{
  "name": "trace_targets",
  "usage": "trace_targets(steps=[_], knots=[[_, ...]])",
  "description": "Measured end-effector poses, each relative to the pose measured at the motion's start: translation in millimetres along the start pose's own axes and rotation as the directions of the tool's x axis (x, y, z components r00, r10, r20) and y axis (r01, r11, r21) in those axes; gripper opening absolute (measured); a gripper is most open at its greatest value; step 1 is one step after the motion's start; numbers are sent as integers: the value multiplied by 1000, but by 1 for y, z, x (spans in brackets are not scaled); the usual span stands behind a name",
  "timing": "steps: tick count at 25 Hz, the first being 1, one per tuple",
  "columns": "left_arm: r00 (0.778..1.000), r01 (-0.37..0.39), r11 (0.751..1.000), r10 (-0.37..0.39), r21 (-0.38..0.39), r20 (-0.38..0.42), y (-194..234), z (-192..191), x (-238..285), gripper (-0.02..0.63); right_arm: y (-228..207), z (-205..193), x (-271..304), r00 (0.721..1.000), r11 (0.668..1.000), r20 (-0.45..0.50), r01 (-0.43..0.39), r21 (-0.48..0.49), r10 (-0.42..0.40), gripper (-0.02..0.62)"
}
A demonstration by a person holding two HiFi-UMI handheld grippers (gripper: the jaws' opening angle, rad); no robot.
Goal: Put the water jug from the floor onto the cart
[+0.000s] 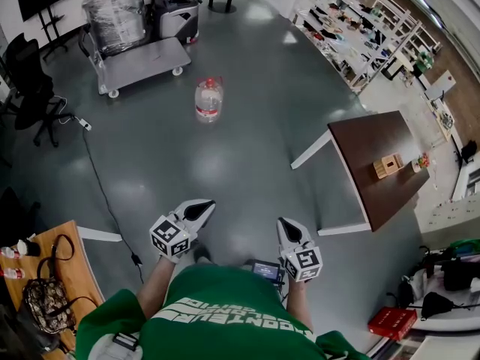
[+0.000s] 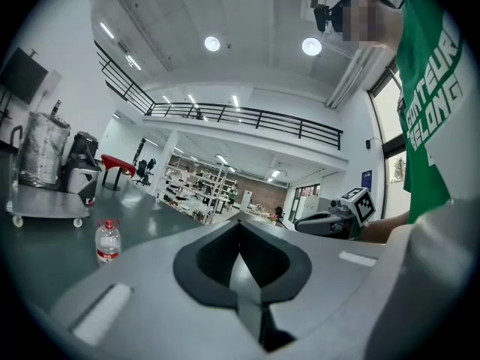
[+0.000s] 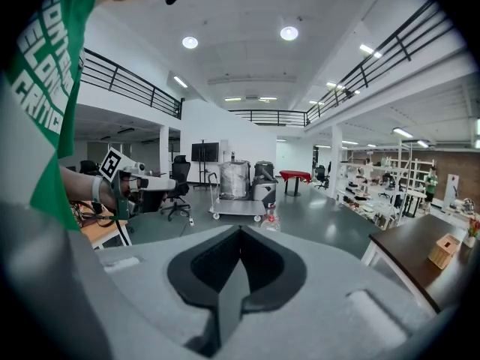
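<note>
The water jug [image 1: 208,100], clear with a red cap and a red label, stands upright on the grey floor well ahead of me. It also shows small in the left gripper view as the jug [image 2: 108,242], and just over the jaws as the jug [image 3: 271,217] in the right gripper view. Behind it to the left is the flat grey cart [image 1: 142,62], bearing a plastic-wrapped load [image 1: 112,6] at its far end. My left gripper [image 1: 205,204] and right gripper [image 1: 284,222] are held near my body, both shut and empty, far from the jug.
A brown table [image 1: 386,137] with a small wooden box stands to the right. At the left are a black office chair [image 1: 30,88], a cable [image 1: 97,178] along the floor, and a wooden desk [image 1: 79,268] with a bag. Shelving [image 1: 352,21] lines the far right.
</note>
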State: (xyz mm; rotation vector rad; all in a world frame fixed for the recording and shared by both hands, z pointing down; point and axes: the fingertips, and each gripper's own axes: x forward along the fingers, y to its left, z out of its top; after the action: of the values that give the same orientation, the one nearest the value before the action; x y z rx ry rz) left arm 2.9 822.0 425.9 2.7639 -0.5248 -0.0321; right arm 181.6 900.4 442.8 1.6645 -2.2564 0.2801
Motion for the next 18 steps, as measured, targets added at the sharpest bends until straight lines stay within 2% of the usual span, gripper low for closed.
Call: trace_targets(steps=[10, 18], knots=[[1000, -9, 1000, 9, -28, 1, 10, -6, -16, 11, 17, -4, 6, 1000, 1000, -27, -15, 7, 15, -8], [999, -52, 998, 53, -39, 6, 25, -8, -30, 12, 32, 1, 38, 996, 996, -31, -86, -12, 86, -7]])
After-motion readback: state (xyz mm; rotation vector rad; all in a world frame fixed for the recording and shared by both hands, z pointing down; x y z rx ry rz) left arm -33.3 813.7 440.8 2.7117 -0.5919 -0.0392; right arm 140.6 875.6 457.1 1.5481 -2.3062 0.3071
